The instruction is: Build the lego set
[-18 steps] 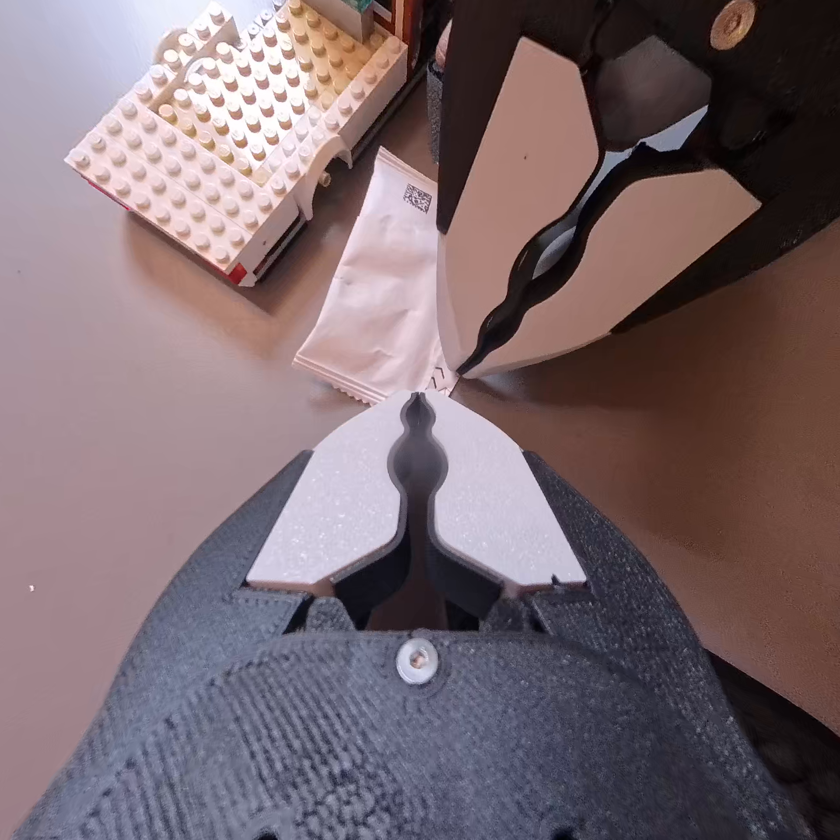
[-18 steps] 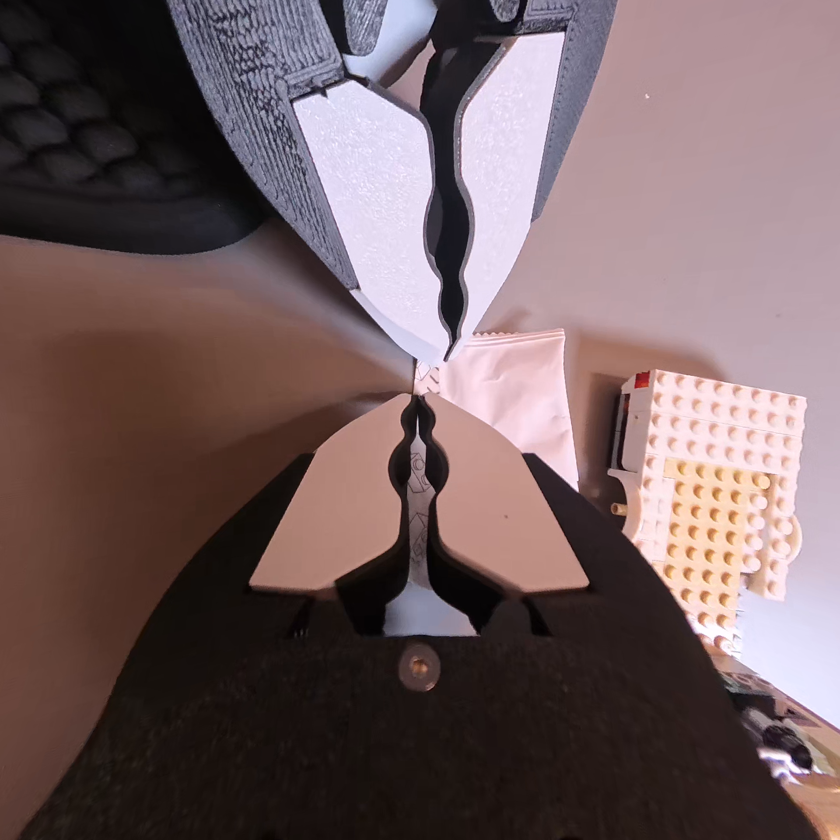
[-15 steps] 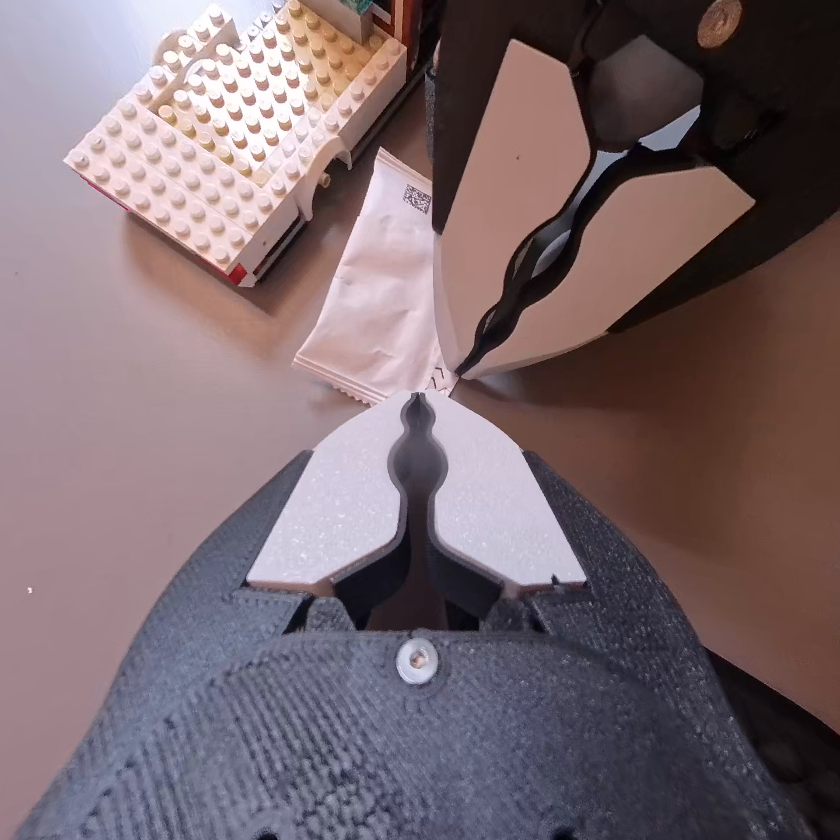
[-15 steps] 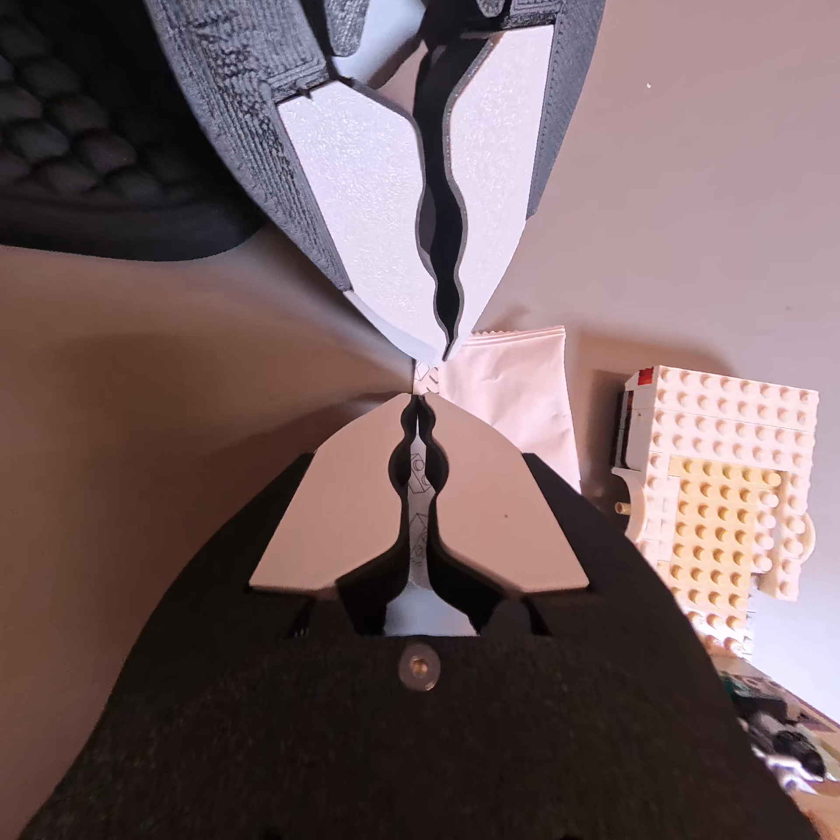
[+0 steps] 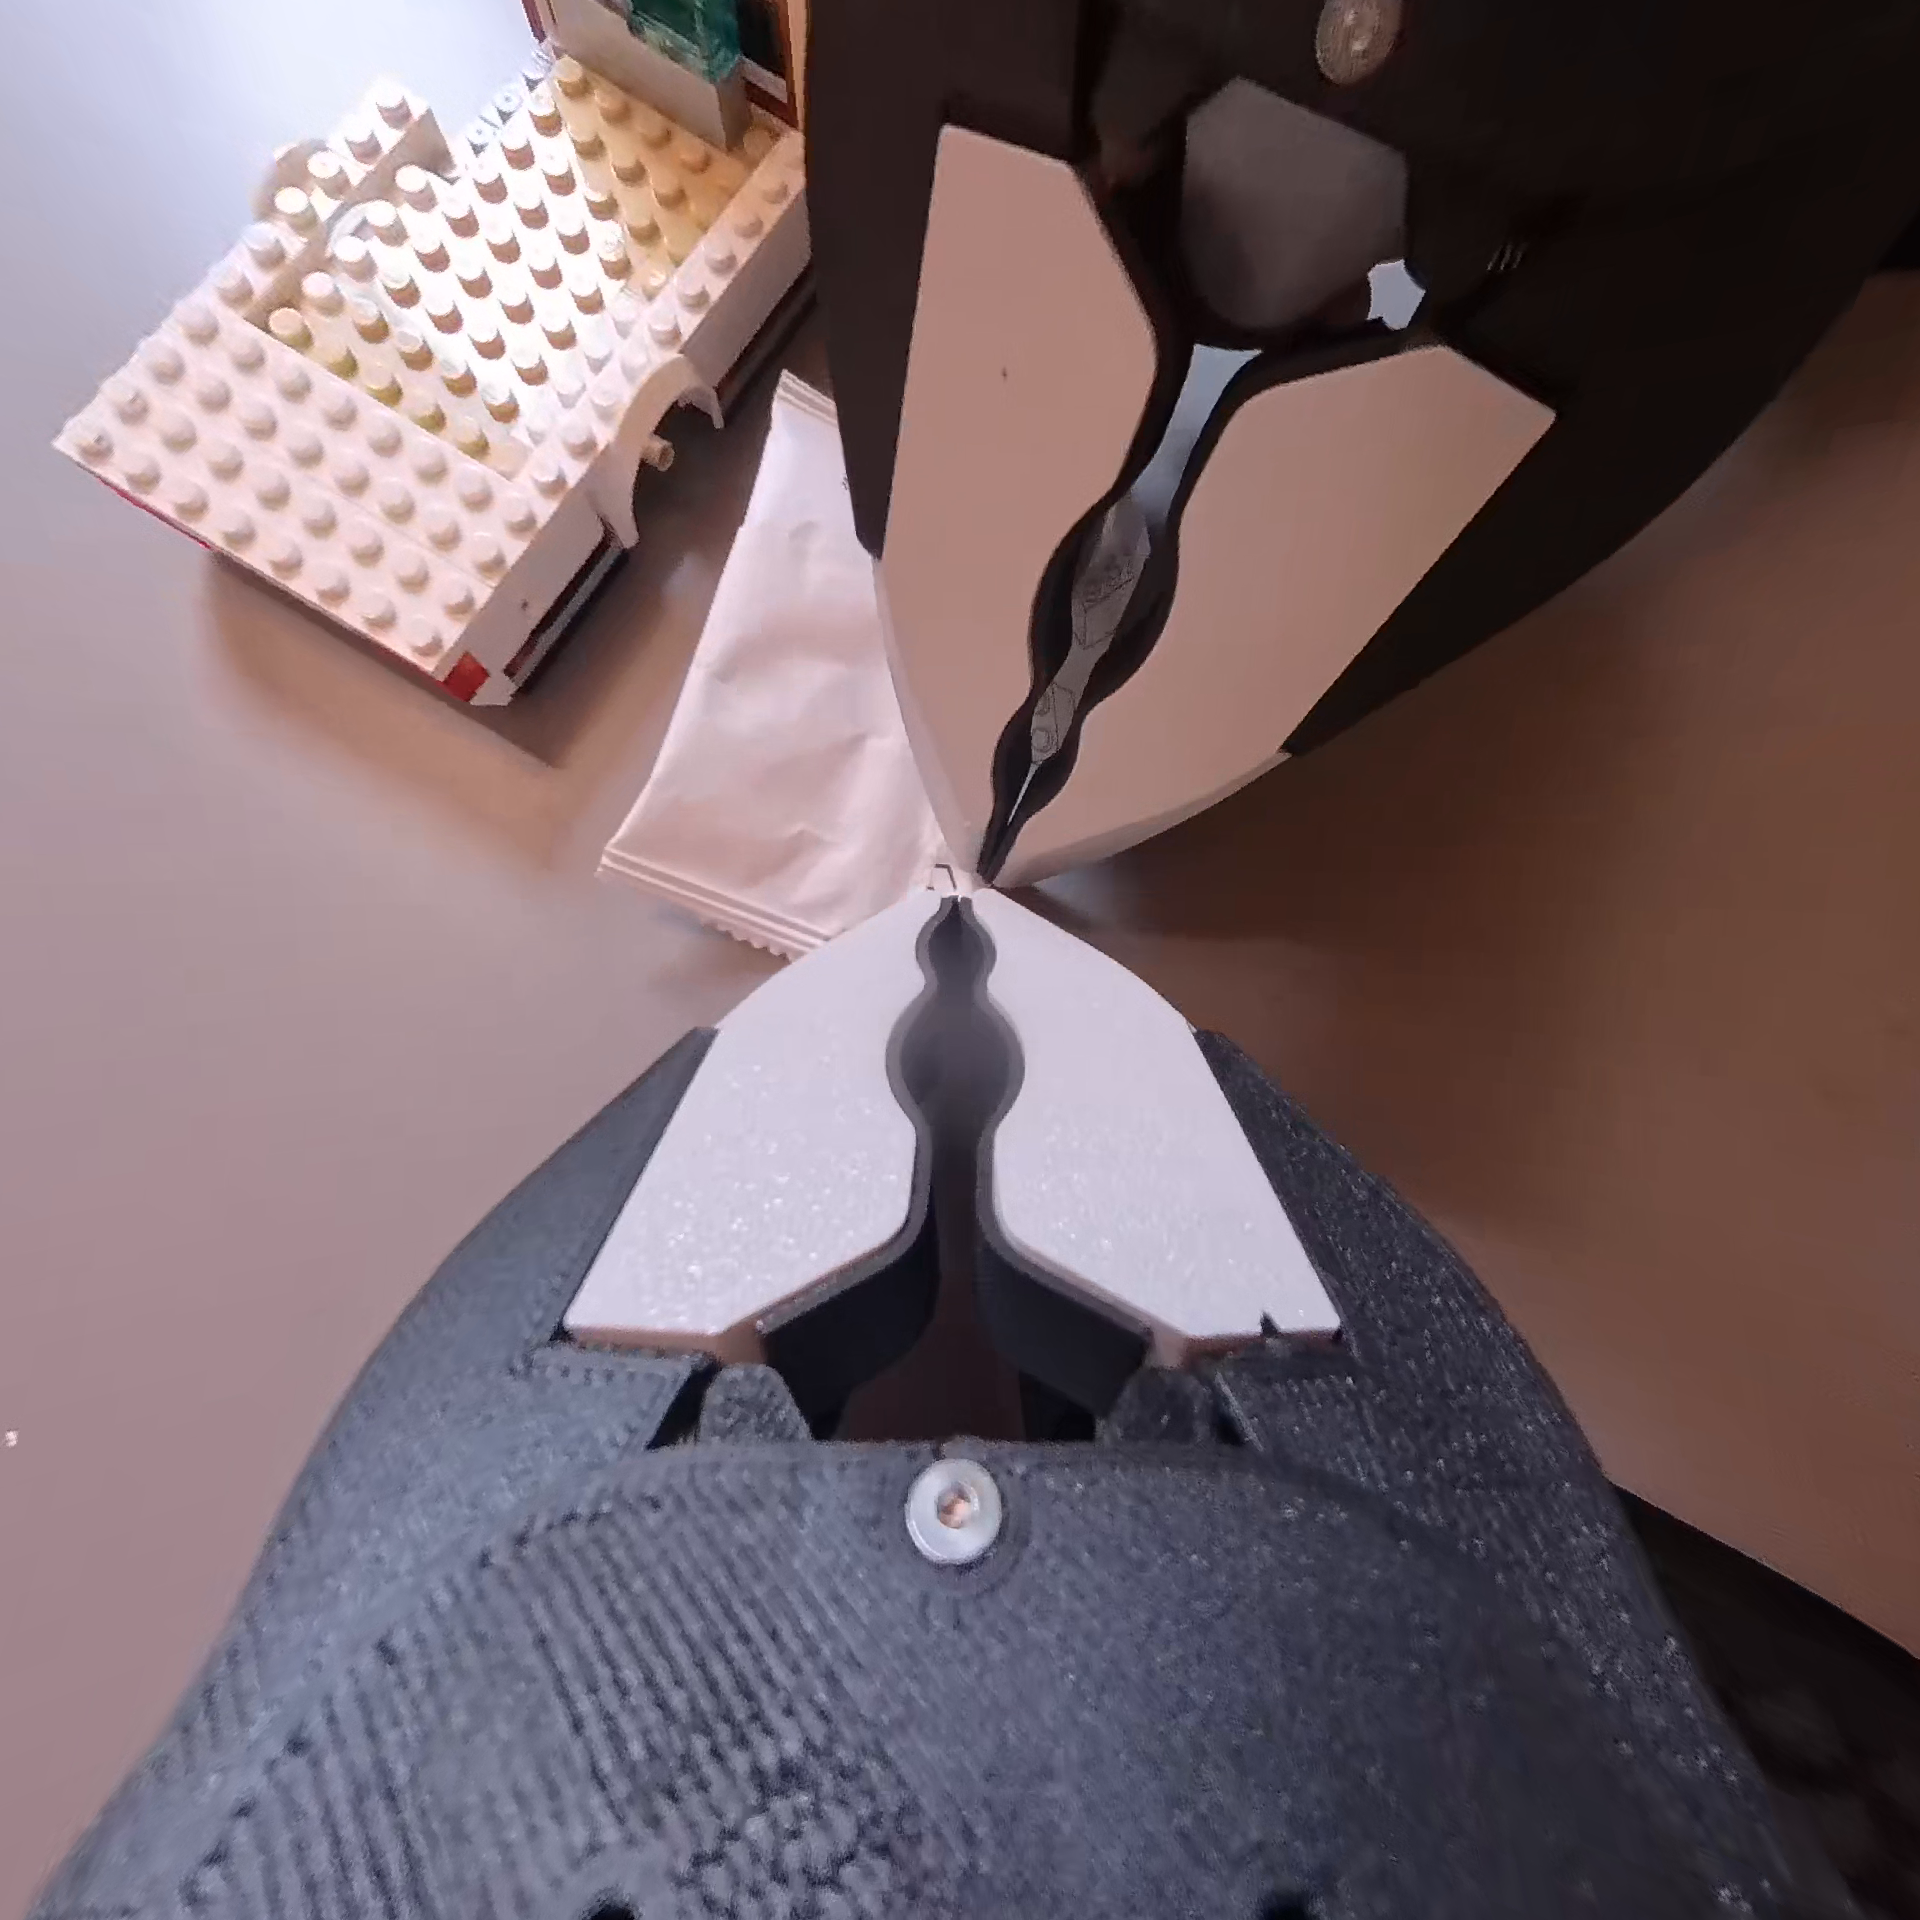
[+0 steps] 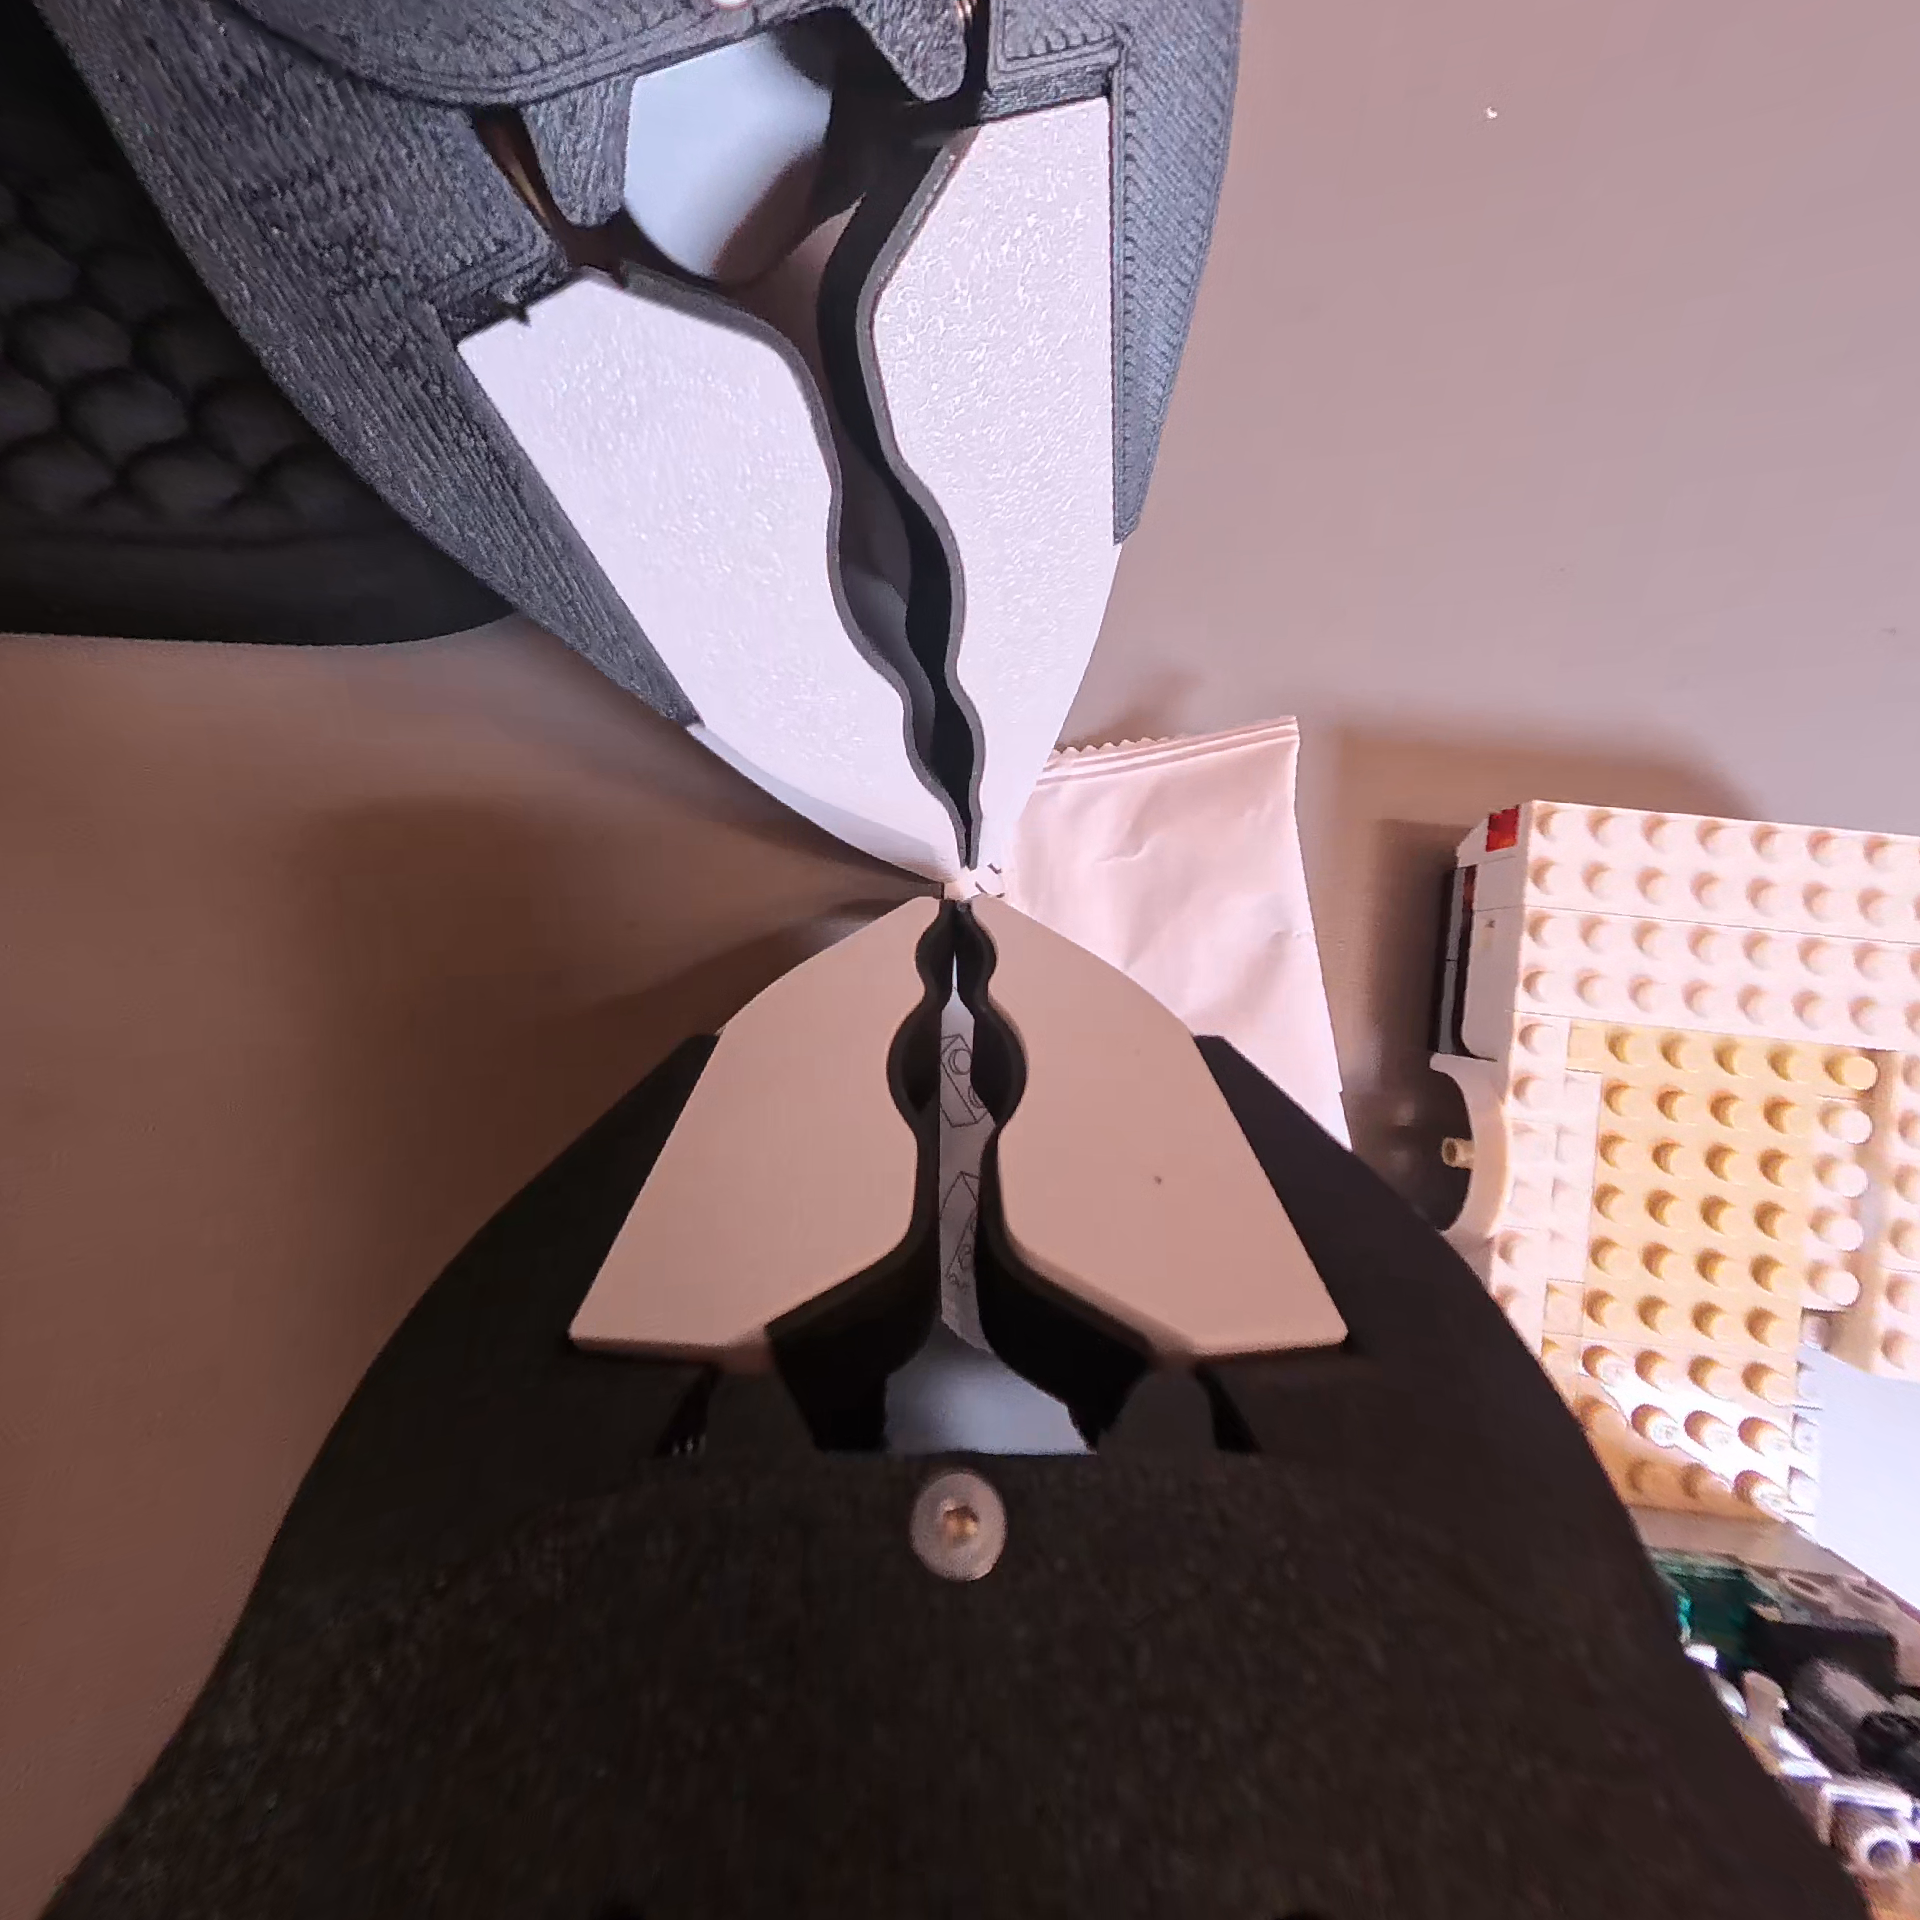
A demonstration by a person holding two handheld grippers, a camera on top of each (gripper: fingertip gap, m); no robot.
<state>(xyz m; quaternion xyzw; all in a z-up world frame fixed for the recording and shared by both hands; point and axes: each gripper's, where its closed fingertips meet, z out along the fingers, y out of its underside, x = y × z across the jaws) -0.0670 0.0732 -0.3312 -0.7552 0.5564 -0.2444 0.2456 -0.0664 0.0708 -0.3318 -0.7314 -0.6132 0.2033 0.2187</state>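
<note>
A white paper bag [image 5: 790,748] lies on the brown table, next to a white and tan studded lego build [image 5: 416,364]. My left gripper [image 5: 956,906] is shut, with its tips pinching the bag's near corner. My right gripper [image 5: 987,881] comes in from the top, shut on the same edge, with a printed strip of the bag between its fingers. In the right wrist view my right gripper [image 6: 956,912] holds that strip of the bag [image 6: 1164,883]. The left gripper [image 6: 971,864] meets it tip to tip from above. The lego build [image 6: 1662,1091] sits at the right.
A dark bumpy mat [image 6: 104,416] lies at the upper left of the right wrist view. Loose dark and green lego pieces [image 6: 1818,1714] lie at its lower right. More built lego with a green part [image 5: 686,52] stands behind the white build. Only a small space, under 4 cm, lies between the two pairs of fingers.
Both grippers stay shut tip to tip on the bag's corner. They have twisted against each other, and the printed strip in the right gripper now shows in the left wrist view.
</note>
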